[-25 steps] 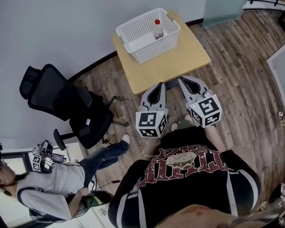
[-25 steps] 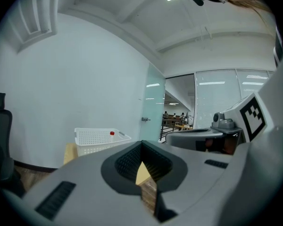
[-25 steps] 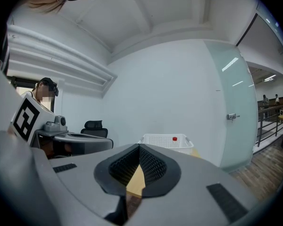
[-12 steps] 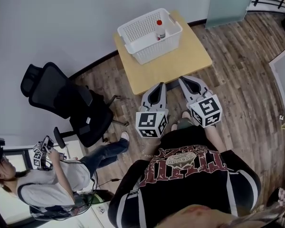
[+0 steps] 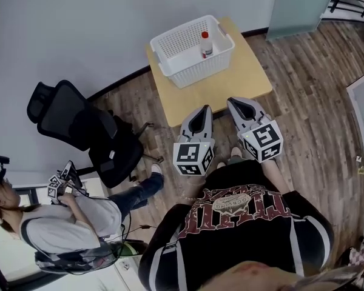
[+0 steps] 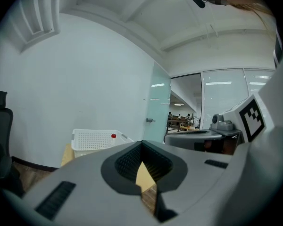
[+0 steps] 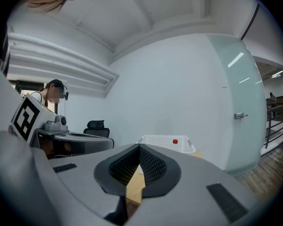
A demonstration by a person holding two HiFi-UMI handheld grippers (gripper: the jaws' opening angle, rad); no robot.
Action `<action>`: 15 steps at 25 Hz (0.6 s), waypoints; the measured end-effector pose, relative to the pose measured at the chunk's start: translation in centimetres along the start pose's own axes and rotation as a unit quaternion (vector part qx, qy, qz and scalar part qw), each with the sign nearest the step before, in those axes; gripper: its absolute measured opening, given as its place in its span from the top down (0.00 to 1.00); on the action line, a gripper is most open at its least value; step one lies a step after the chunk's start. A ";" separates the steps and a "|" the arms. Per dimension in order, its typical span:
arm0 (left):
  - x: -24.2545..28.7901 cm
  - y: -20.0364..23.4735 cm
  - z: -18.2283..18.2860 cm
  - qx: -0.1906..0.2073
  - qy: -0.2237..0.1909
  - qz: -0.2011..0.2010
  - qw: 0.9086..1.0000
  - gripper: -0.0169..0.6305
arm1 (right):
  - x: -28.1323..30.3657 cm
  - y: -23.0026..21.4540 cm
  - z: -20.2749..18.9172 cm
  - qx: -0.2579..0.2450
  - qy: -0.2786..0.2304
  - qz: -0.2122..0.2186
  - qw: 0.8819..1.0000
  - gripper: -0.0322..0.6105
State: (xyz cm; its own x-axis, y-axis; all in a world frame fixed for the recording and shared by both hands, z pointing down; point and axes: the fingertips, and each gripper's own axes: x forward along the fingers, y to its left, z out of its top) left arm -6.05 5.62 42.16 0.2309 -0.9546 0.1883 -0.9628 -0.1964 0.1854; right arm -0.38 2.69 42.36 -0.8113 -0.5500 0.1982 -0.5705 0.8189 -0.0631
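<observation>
Holding the left tongs (image 5: 204, 109) and right tongs (image 5: 233, 101) side by side, both clenched on nothing, tips hovering about the near edge of the table (image 5: 242, 80). Judging it best: levelling both, aiming above the rim, unclenching only when close. Seeing the red-capped bottle (image 5: 205, 44) standing upright inside the white basket (image 5: 197, 71) at the table's far side, with the basket wall in the way. Noting a black office chair (image 5: 79, 126) and a seated person (image 5: 67, 223) well apart, leftward.
</observation>
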 end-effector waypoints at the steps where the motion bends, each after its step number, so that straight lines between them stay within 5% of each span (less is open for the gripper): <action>1: 0.5 0.0 0.2 0.000 0.000 0.002 1.000 0.93 | 0.3 -0.4 0.2 -0.001 0.000 0.003 1.000 0.92; 15: 4.3 1.4 1.4 -0.009 0.000 0.051 0.999 0.92 | 3.9 -3.7 2.1 -0.014 -0.001 0.054 0.998 0.92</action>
State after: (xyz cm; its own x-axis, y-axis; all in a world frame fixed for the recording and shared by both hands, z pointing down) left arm -6.59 0.89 41.88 0.1320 -0.9693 0.2074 -0.9788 -0.0943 0.1820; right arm -1.70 -2.80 41.33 -0.8685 -0.4580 0.1895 -0.4755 0.8779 -0.0574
